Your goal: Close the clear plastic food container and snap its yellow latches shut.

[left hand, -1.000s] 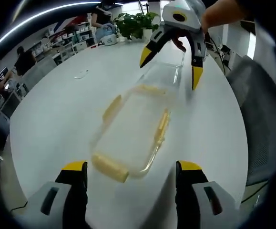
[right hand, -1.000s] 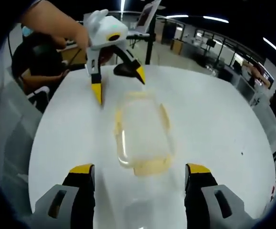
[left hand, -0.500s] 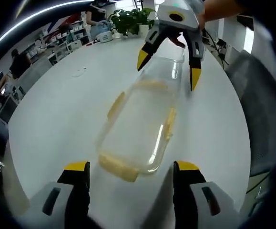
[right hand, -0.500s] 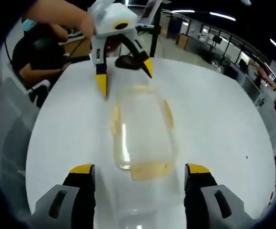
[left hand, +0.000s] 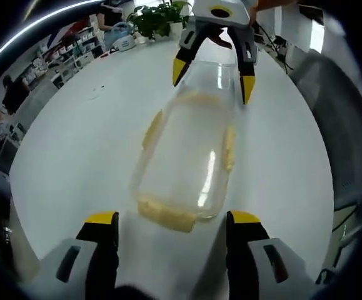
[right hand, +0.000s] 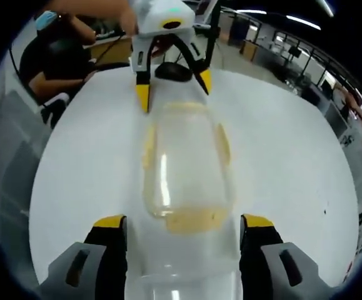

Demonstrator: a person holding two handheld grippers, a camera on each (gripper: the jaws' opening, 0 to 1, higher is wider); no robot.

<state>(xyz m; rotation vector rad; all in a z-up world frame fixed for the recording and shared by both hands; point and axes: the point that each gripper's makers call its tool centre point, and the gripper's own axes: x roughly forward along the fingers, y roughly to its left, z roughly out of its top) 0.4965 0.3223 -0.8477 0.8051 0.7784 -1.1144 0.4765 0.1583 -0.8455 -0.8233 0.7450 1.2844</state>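
With both grippers' jaws apart, the left gripper [left hand: 167,225] and right gripper [right hand: 183,228] should be centred on the container's [left hand: 190,147] end latches [left hand: 165,214] at lower centre before squeezing.

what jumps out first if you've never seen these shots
A clear plastic food container with yellow latches lies lengthwise on a white table. The two grippers face each other from its ends, jaws open: the right gripper at the far end, the left gripper opposite.

Each gripper carries 2 jaws, grey at the base, black along the inner side, capped with yellow tips. The left gripper [left hand: 169,226] and right gripper [right hand: 184,229] share white-grey moulded bodies.
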